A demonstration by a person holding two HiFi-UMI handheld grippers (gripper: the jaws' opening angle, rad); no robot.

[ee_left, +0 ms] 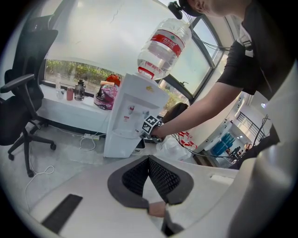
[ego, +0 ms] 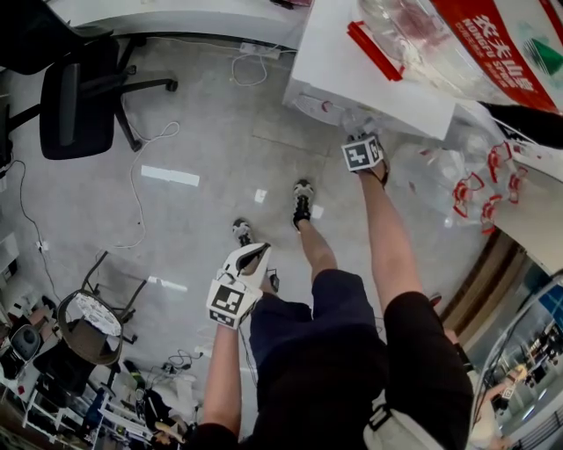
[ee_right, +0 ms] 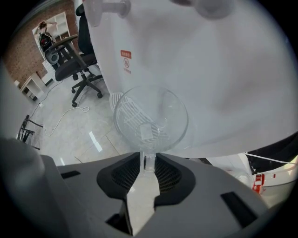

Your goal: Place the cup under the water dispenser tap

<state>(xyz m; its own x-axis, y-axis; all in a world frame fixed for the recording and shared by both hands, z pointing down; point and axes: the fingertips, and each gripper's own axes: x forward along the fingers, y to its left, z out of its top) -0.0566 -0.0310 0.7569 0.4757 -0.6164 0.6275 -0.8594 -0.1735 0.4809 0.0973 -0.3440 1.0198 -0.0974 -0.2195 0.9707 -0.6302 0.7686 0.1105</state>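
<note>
A clear plastic cup [ee_right: 151, 118] stands upright on the slotted drip tray [ee_right: 122, 108] of the white water dispenser [ee_right: 209, 83], below its taps [ee_right: 109, 7]. My right gripper [ee_right: 148, 160] points steeply down at it, open, with the cup's near wall in the gap between the pads. In the head view the right gripper [ego: 359, 132] reaches under the front of the dispenser [ego: 369, 79]. My left gripper [ee_left: 149, 160] is shut on nothing and hangs low over the floor, far from the dispenser [ee_left: 128, 116]. The left gripper view also shows the right gripper [ee_left: 148, 130] at the tap recess.
A large water bottle [ee_left: 164, 46] sits upside down on the dispenser. Black office chairs [ego: 79, 88] stand to the left, with cables [ego: 141, 176] on the floor. Plastic bags with red handles [ego: 475, 189] lie to the dispenser's right. A desk [ee_left: 74, 100] runs behind.
</note>
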